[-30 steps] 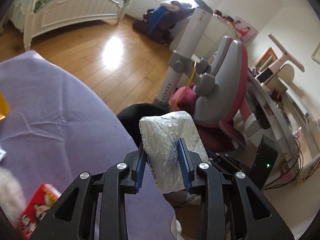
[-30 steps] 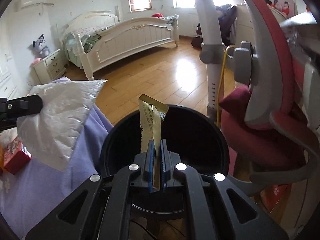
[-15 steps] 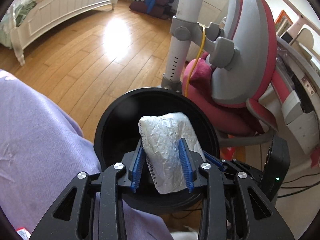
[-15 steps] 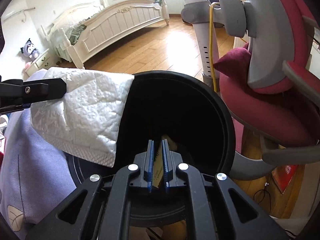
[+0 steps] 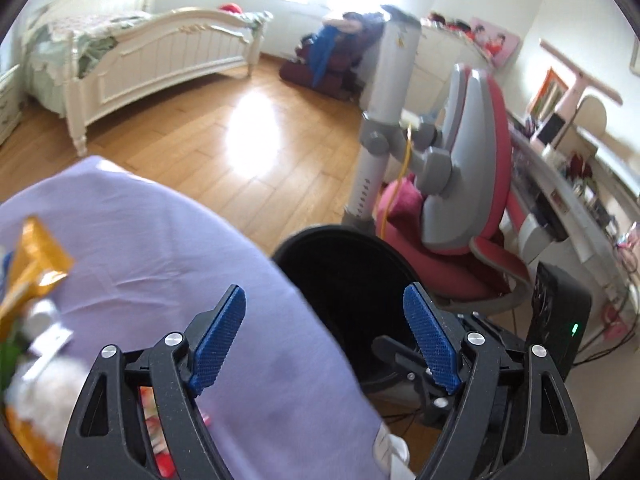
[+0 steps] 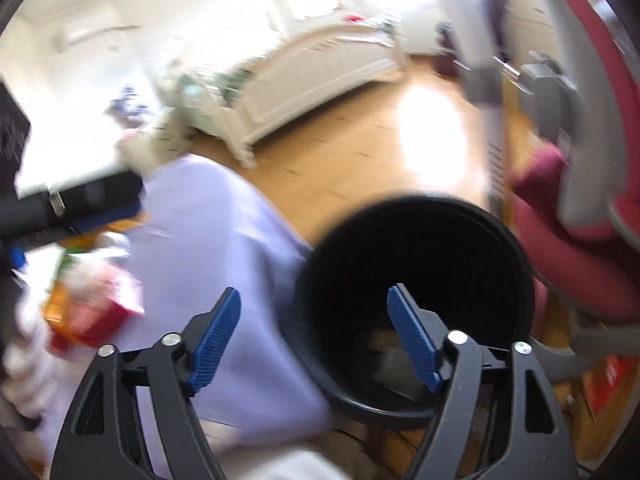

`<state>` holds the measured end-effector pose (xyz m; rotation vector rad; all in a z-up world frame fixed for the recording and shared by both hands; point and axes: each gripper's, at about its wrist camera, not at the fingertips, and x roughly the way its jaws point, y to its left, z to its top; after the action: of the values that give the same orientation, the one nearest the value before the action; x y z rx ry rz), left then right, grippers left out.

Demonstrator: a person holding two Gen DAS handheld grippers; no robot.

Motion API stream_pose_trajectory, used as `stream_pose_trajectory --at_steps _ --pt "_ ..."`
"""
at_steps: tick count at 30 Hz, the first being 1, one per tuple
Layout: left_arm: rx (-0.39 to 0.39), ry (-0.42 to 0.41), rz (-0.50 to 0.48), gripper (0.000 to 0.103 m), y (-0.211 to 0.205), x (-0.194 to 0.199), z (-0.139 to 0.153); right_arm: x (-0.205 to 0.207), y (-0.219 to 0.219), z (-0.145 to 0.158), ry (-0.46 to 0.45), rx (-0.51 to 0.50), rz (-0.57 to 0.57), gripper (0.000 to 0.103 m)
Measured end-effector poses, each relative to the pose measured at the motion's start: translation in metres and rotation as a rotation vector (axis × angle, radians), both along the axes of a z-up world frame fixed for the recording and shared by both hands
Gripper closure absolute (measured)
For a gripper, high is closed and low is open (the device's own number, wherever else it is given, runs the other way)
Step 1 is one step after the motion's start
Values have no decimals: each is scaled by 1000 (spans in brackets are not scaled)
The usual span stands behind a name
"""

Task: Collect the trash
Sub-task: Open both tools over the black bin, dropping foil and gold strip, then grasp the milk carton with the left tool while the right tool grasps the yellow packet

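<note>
The black bin (image 5: 340, 232) stands on the floor against the edge of the purple-covered table (image 5: 160, 240). My left gripper (image 5: 324, 292) hovers over the table's edge and the bin's near rim, its jaws opening with nothing between them. My right gripper (image 6: 313, 291) hangs over the bin (image 6: 420, 206), jaws opening and likewise empty. Pale scraps (image 6: 394, 356) lie at the bin's bottom. On the table sit an orange wrapper (image 5: 32, 264) and a red box (image 6: 104, 312). One black finger (image 6: 96, 194) of my left gripper shows at the left of the right wrist view.
A pink and grey chair (image 5: 472, 184) and a grey pole (image 5: 380, 120) stand just behind the bin. A black box with a green light (image 5: 560, 312) sits on the floor to the right. A white bed (image 5: 140, 60) lies across the wooden floor (image 5: 240, 140).
Both grippers have gone from shut to open. The white wrapper has left the left jaws and the gold wrapper the right jaws. Both views have drawn back from the bin towards the table.
</note>
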<state>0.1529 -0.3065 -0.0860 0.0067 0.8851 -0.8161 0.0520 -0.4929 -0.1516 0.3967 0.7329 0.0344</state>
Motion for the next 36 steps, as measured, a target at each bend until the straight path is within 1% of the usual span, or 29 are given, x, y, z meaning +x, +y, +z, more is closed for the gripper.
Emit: stream_pose_trajectory --at_steps 3,5,7,9,10,11,12,13,14,15,16,19,20,21,22,23,24,26,28,30,32,34,36 --pt "-37 -53 102 21 66 -7 19 20 36 32 -37 63 131 19" --pt "-30 -97 184 20 111 -9 28 37 62 49 -52 111 225 19" --pt "-10 -131 268 20 155 -9 35 57 87 58 -46 184 307 19" --pt "36 -169 332 20 195 -7 37 83 109 61 -14 272 365 20" --pt "75 -187 356 20 209 -3 37 97 119 61 4 304 386 20" --pt "128 -196 374 20 220 1 35 108 136 61 27 319 399 22" --pt "183 -192 376 20 231 7 32 121 147 60 46 317 404 26" --pt "217 -185 369 20 240 12 27 132 158 60 66 306 402 27" --pt "246 -173 358 20 247 17 22 146 167 57 95 299 396 31" --pt "269 -165 349 20 253 21 16 158 175 52 126 304 390 35" --pt "283 -155 340 20 258 25 11 167 183 48 155 308 388 36" --pt "311 -117 293 21 271 35 -1 189 202 35 241 267 372 43" --pt "316 -111 275 24 270 38 -5 195 207 31 261 258 378 51" --pt "327 -107 262 28 271 40 -7 200 213 28 276 241 383 63" --pt "343 -103 250 31 272 41 -10 202 216 26 286 217 382 67" --pt "356 -98 237 42 270 44 -13 202 218 25 287 201 377 71" --pt "358 -85 228 52 268 46 -17 201 215 23 279 201 379 73" --pt "340 -61 233 59 268 53 -20 195 214 25 247 196 389 74" --pt "311 -54 252 60 267 51 -20 183 213 30 197 197 401 76" --pt "274 -73 281 61 271 50 -13 171 208 38 144 199 394 78" --pt "221 -101 313 61 277 45 -1 152 197 52 59 202 380 78" --pt "168 -139 348 61 281 34 19 129 185 71 -44 156 348 78" --pt "110 -177 346 61 279 23 40 99 171 93 -159 84 297 78"
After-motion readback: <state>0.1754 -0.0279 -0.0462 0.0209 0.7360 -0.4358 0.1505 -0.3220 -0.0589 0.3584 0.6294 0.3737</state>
